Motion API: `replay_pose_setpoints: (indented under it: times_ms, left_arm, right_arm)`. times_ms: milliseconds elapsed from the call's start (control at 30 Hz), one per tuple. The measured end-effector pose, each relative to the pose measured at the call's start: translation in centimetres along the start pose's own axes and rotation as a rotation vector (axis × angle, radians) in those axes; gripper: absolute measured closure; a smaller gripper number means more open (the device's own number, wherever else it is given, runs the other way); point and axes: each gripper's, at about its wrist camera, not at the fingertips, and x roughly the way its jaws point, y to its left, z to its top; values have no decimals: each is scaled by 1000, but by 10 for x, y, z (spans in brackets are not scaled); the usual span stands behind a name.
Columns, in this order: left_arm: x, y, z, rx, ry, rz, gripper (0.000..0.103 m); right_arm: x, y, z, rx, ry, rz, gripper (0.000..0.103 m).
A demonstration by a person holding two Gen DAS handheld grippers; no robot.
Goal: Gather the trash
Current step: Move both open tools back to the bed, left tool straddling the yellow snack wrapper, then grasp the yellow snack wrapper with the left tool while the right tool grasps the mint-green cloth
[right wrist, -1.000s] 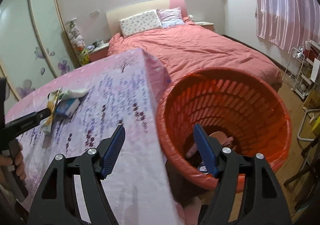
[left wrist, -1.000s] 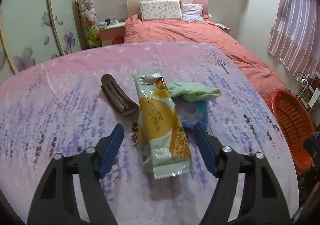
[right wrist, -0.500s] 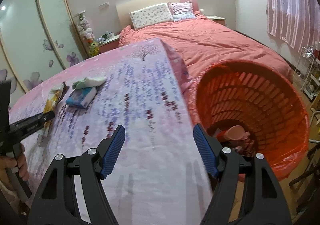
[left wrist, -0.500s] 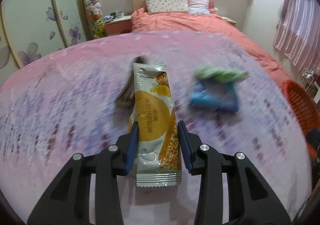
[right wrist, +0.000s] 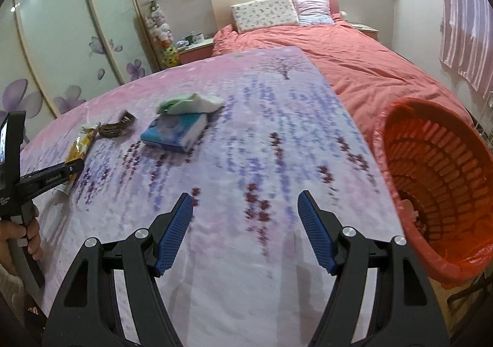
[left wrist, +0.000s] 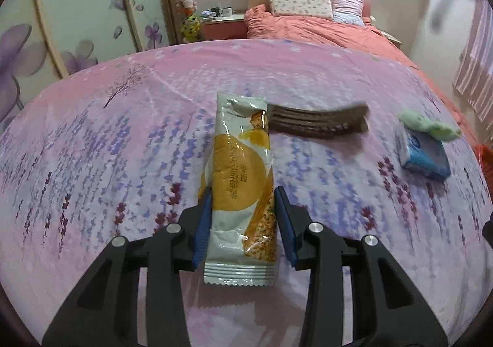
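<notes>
The left tool is clenched across the lower half of the snack wrapper, a light, crinkly, slippery film lying mid-counter, hair clip at its one o'clock.

wrappers: 1 snack wrapper sat between left fingers | hair clips: 1 hair clip | tissue packs: 1 tissue pack | cloths: 1 green cloth | baskets: 1 orange basket
</notes>
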Motion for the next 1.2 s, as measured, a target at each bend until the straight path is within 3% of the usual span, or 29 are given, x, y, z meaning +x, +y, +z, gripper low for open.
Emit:
replay_pose_setpoints:
  times_ms: [233, 367, 467, 667, 900, 1100, 1200]
  left_arm:
    - [7, 3, 4, -6, 18, 0, 60]
    - [8, 6, 7, -19, 19, -15, 60]
    - [11, 9, 8, -18, 18, -16, 60]
    - [24, 6, 27, 6, 15, -104, 62]
    - [41, 5, 45, 18, 12, -90, 63]
    - [43, 10, 48, 11, 15, -62, 62]
    - [44, 8, 48, 24, 17, -45, 61]
  right_arm:
    - [16, 24, 22, 3, -19, 17, 33]
    - [30, 44, 37, 11, -17, 39, 39]
    - [39, 55, 44, 4, -25, 5, 39]
    - [43, 52, 54, 1, -26, -46, 39]
    - [54, 49, 69, -18, -40, -47, 40]
    - [67, 50, 79, -50, -27, -22, 49]
    - [76, 51, 78, -50, 18, 0, 65]
